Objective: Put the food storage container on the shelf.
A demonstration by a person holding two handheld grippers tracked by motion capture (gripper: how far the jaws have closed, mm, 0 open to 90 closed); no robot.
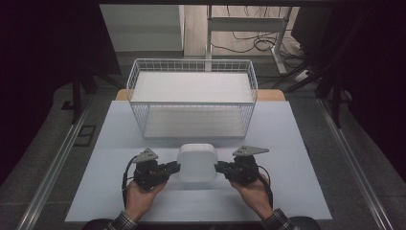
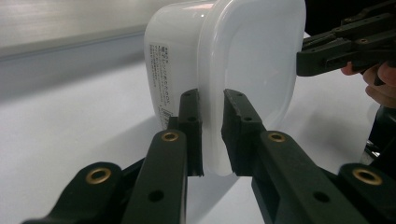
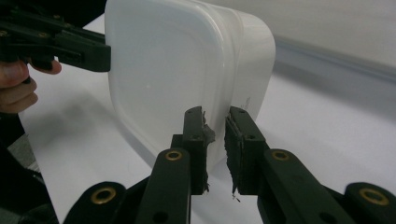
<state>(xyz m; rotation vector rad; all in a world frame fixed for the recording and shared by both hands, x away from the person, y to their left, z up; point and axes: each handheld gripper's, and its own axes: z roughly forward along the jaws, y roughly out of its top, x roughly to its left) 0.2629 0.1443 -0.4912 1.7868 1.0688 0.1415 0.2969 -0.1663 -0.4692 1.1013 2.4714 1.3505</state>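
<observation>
your left gripper (image 1: 175, 167) and right gripper (image 1: 219, 167) each pinch the rim of the white plastic container (image 1: 197, 162), low centre, before the wire basket (image 1: 191, 98).

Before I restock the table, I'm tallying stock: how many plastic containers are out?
1. The white plastic container sits at the table's near middle, in front of the wire basket, which looks empty.

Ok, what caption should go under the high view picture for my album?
Two hand-held grippers, left and right, pinch a white container before a wire basket.
</observation>
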